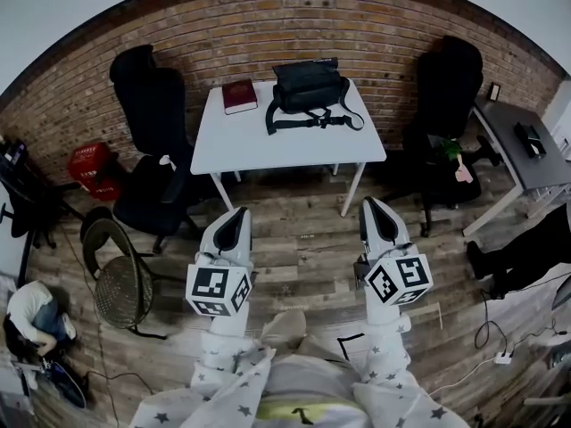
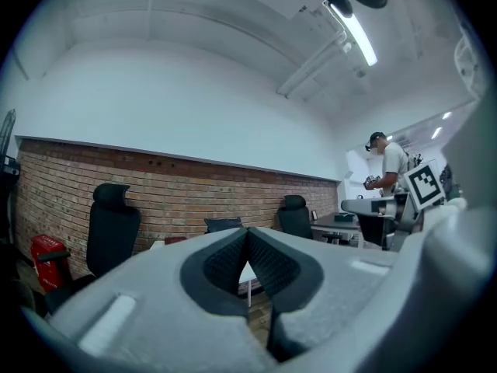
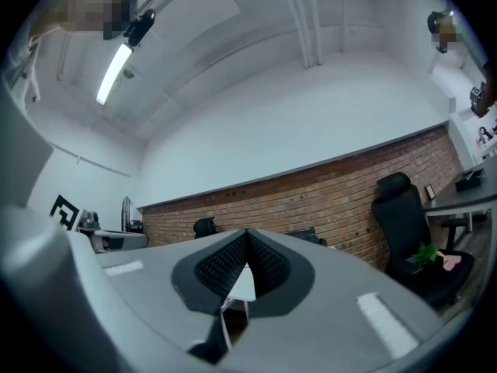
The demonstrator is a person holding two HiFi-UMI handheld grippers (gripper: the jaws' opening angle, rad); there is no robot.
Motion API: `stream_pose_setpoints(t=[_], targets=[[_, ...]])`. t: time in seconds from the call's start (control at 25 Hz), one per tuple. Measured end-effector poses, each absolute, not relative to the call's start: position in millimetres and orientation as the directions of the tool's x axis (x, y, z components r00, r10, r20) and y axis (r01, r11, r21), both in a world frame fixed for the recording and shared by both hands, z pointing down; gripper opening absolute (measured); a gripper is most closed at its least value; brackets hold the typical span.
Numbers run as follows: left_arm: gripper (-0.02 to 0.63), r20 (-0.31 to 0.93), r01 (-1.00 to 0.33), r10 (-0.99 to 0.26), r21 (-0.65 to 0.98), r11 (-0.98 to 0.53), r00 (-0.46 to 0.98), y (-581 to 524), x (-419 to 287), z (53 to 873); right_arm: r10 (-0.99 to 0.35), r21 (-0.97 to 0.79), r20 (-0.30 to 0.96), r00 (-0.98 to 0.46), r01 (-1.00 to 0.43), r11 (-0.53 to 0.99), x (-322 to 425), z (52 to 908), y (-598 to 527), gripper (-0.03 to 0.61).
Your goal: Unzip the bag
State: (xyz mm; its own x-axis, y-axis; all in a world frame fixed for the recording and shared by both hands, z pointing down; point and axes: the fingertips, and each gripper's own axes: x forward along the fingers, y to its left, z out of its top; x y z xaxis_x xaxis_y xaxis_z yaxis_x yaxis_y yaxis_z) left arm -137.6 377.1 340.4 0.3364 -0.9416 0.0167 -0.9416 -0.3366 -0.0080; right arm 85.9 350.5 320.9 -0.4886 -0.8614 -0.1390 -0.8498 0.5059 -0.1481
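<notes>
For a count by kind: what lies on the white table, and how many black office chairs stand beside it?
Black bag: 1
Dark red book: 1
Black office chairs: 2
Total: 4

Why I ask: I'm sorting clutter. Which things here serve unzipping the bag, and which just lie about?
For the job: black bag, white table, left gripper and right gripper, both shut, empty.
Lying about: red book beside the bag, black office chairs, red crate, grey desk.
</notes>
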Motion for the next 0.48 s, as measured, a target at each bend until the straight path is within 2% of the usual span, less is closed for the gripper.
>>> stream_pose_setpoints(t=[0.48], targets=[[-0.002, 0.031, -0.945, -0.944, 0.004, -0.328, 0.328, 280.0, -141.1, 353.8, -0.861, -0.143, -0.131, -0.491, -0.85, 0.507, 91.2, 332.3, 259.6, -0.006]])
